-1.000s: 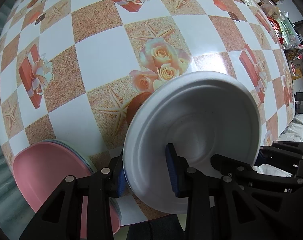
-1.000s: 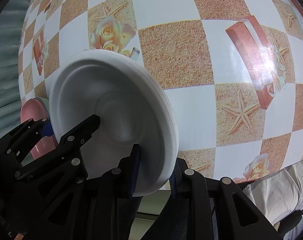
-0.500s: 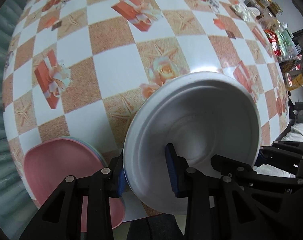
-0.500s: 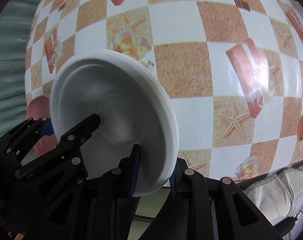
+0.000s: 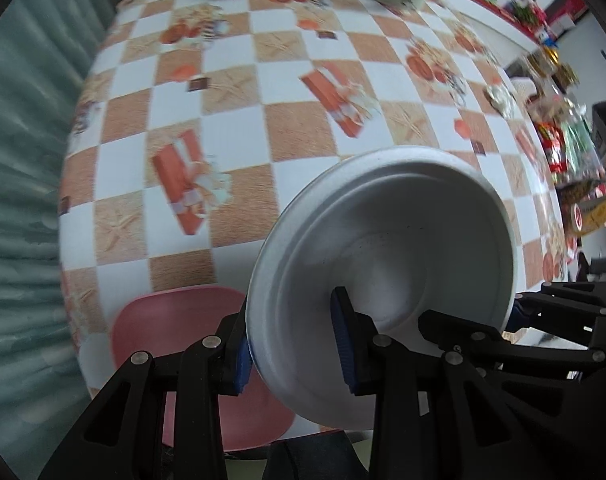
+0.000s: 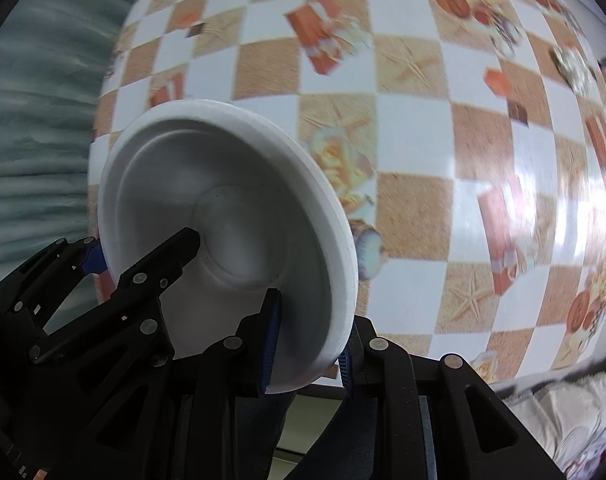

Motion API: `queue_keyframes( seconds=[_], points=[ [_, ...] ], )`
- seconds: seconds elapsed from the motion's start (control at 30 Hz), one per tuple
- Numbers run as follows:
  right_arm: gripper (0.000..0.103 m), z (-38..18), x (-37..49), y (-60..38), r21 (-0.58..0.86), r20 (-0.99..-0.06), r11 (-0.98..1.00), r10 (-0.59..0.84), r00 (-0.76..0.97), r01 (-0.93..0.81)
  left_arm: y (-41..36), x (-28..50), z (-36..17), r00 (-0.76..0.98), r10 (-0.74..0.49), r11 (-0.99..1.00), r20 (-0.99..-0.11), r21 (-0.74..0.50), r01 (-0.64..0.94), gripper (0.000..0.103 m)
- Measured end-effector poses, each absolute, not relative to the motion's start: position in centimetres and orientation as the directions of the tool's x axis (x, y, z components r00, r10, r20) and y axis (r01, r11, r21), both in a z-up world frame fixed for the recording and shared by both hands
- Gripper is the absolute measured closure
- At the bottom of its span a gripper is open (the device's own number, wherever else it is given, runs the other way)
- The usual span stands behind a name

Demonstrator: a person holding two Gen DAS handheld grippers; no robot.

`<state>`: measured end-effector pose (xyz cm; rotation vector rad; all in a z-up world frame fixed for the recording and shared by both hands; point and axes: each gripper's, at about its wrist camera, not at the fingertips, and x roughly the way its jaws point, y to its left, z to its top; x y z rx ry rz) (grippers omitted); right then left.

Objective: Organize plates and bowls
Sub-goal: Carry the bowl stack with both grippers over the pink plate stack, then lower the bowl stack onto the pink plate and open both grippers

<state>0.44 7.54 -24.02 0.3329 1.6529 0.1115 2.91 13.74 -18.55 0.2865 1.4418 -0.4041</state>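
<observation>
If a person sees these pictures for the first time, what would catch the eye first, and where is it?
First comes the white bowl, large in the middle of both views, held off the table with the left gripper and the right gripper each clamped on its rim at opposite sides. Behind it spreads the checkered tablecloth with gift boxes and starfish. A pink plate lies at the table's near edge, left of the bowl.

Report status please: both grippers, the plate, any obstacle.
Left gripper and right gripper both shut on round white foam plate rim, plate off checkered tablecloth. Pink plate below left. Nothing blocking.
</observation>
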Motion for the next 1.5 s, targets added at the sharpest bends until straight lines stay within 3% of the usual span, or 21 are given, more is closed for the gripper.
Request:
queue_keyframes(
  seconds=[0.47, 0.93, 1.4, 1.5],
  points=[
    [0.075, -21.5, 2.9, 14.7, 0.257, -0.965, 0.963, 0.253, -0.062, -0.078, 19.2, 3.9, -17.5, 0.156, -0.084, 0.969, -0.984, -0.045, 0.241, 0.066],
    [0.075, -25.0, 2.4, 21.1, 0.302, -0.946, 0.928, 0.263, -0.189, -0.217, 25.4, 1.5, -19.6, 0.08, -0.023, 0.996, -0.997, -0.016, 0.09, 0.066],
    [0.075, -28.6, 2.0, 22.2, 0.319, -0.933, 0.926, 0.269, -0.24, -0.201, 25.9, 1.7, -22.4, 0.036, 0.029, 0.994, -0.999, 0.033, 0.1, 0.066],
    [0.075, -29.1, 1.7, 21.6, 0.32, -0.929, 0.929, 0.271, -0.251, -0.183, 25.4, 1.4, -22.3, 0.074, 0.074, 0.986, -0.994, 0.084, 0.143, 0.06]
  ],
)
